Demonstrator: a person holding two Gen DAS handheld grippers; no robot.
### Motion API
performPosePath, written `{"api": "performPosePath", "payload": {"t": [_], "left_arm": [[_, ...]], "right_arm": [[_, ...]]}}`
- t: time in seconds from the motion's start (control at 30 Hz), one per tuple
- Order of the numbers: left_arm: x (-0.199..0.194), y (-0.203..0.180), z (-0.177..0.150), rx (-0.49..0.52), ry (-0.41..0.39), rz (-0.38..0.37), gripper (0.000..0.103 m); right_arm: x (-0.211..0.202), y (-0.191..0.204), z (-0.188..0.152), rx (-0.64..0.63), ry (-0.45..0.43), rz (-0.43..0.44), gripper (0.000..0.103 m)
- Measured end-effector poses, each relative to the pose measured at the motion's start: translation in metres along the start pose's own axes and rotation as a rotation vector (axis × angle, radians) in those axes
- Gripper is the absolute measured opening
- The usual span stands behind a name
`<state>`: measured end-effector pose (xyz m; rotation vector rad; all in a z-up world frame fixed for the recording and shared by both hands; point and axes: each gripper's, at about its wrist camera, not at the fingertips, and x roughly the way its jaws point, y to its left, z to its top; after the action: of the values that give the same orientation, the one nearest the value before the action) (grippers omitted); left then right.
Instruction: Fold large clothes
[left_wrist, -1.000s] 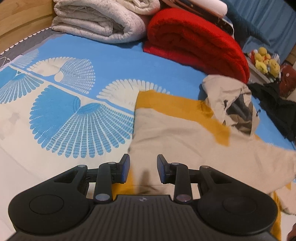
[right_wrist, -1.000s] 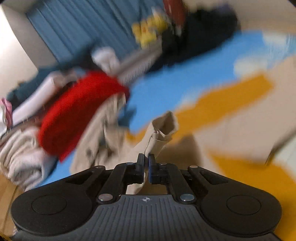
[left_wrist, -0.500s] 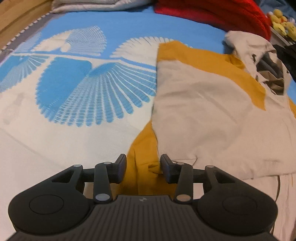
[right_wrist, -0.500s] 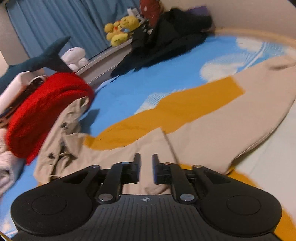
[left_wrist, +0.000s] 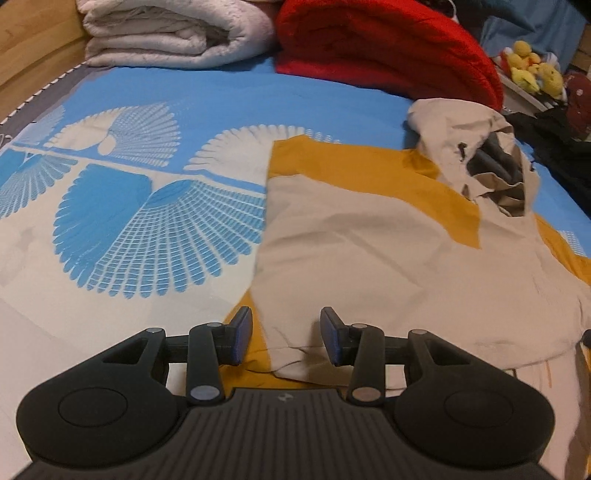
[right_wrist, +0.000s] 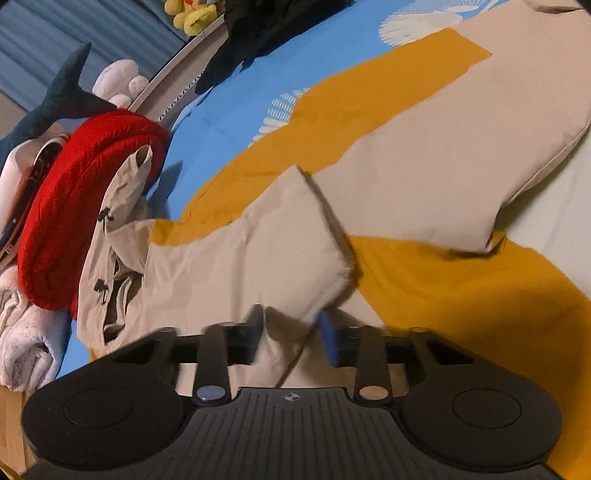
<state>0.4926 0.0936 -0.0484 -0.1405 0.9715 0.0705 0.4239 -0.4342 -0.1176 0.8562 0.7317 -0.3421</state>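
**One big jacket lies flat on the bed, with both sets of jaws open at its edge**

One beige and yellow jacket (left_wrist: 369, 258) is spread out on the bed (left_wrist: 147, 221), on a blue and white sheet with fan shapes. Its hood (left_wrist: 480, 147) is bunched up at the far end, close to the red blanket (left_wrist: 388, 48). In the right wrist view, one beige flap of the jacket is seen folded over the yellow part.

The left gripper (left_wrist: 286, 339) is pointed down at the near edge of the jacket. Its jaws are held open. The beige hem and a bit of yellow cloth lie between them, but the cloth is not squeezed.

The right gripper (right_wrist: 291, 338) is also tipped down over the jacket. Its jaws are seen apart and blurred. Beige cloth lies between them, and no pinch on it can be seen.

Things are piled at the far end of the bed. One red blanket is rolled up there. One pale blanket (left_wrist: 177, 33) is folded beside it, touching it. One heap of dark clothes (left_wrist: 561, 147) lies at the side of the bed, beyond the hood. A few yellow soft toys (left_wrist: 532, 70) are sat on a ledge behind; they are too small to be counted. One dark blue shark toy (right_wrist: 62, 99) is seen behind the red blanket.

Two grippers are seen in all, one in each view.
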Motion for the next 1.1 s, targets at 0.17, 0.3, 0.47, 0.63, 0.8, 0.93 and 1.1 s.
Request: {"api": "performPosePath", "payload": {"t": [0.17,0.3,0.47,0.63,0.8,0.93,1.1], "left_arm": [[0.0,0.0,-0.001,0.018,-0.001,-0.008,0.045],[0.016,0.005,-0.008,0.042,0.084,0.043,0.045],[0.017,0.01,-0.007,0.016,0.085,0.082,0.045],[0.013,0.003,-0.007,0.029,0.056,0.039,0.045],[0.02,0.01,-0.011,0.002,0.108,0.053,0.045],[0.002,0.001,-0.003,0.026,0.031,0.007,0.046],[-0.002,-0.004,-0.004,0.023,0.054,0.029,0.046]], "right_arm": [[-0.036,0.02,0.003,-0.064,-0.147,0.007,0.001],[-0.04,0.03,0.001,-0.121,-0.161,-0.123,0.0],[-0.045,0.024,0.002,-0.12,-0.234,-0.264,0.004],[-0.03,0.039,0.0,-0.21,-0.126,0.05,0.022],[0.009,0.025,-0.013,-0.229,0.107,-0.087,0.024],[-0.001,0.031,-0.009,-0.229,0.067,-0.082,0.025],[-0.028,0.045,-0.002,-0.238,0.003,-0.071,0.025]]}}
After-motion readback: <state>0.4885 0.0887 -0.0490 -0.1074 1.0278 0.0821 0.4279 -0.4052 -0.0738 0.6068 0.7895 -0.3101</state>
